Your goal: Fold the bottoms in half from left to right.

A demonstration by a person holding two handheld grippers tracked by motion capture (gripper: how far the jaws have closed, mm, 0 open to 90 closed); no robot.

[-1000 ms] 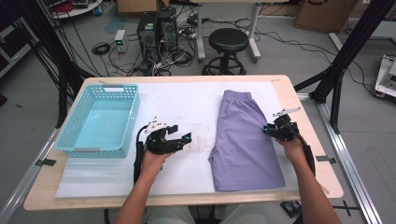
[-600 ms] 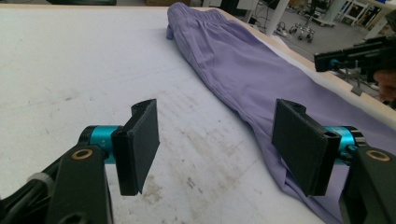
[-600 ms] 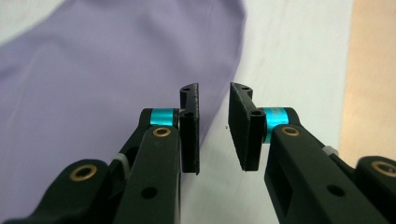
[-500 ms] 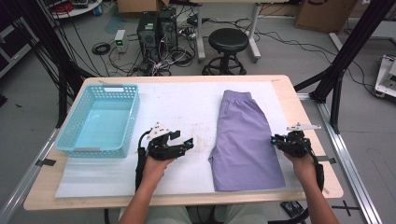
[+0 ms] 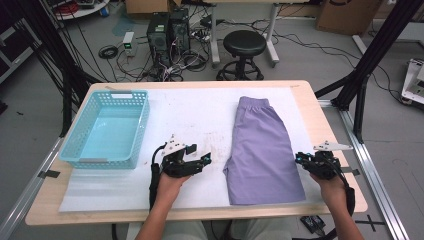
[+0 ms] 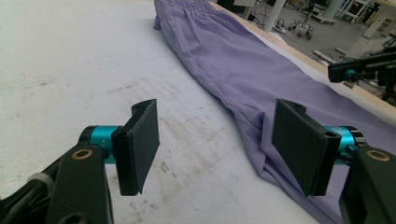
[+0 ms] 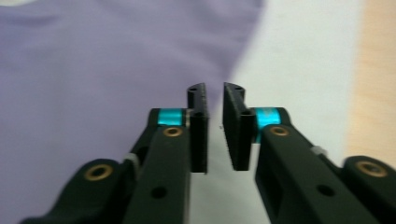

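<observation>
A: Where is the pair of lilac cotton shorts [image 5: 262, 150] right now?

B: Lying flat and folded lengthwise on the white foam sheet [image 5: 200, 112] that covers the wooden table [image 5: 305, 95], waistband at the far end, hems nearest the person. The turquoise plastic lattice basket [image 5: 107, 127] sits well to the left of the shorts

A: And the grippers?

B: The left gripper [image 6: 217, 140] hovers just left of the shorts' near hem, fingers wide apart with nothing between them. The right gripper [image 7: 214, 123] is at the right edge of the shorts, near the hem corner; its fingers have just been closing and stand almost together, a thin gap left, with no cloth in it

A: What could go wrong from here?

B: I'd judge the right fingers may shut on air, since they sit over the cloth's edge rather than around it. If they come down nearly closed they could push the fabric into a wrinkle instead of pinching it. The left side could grab just the top layer at the hem, so the fold would open when lifted

A: Anything else?

B: Uneven pulls from the two sides could drag the shorts askew on the foam sheet
</observation>
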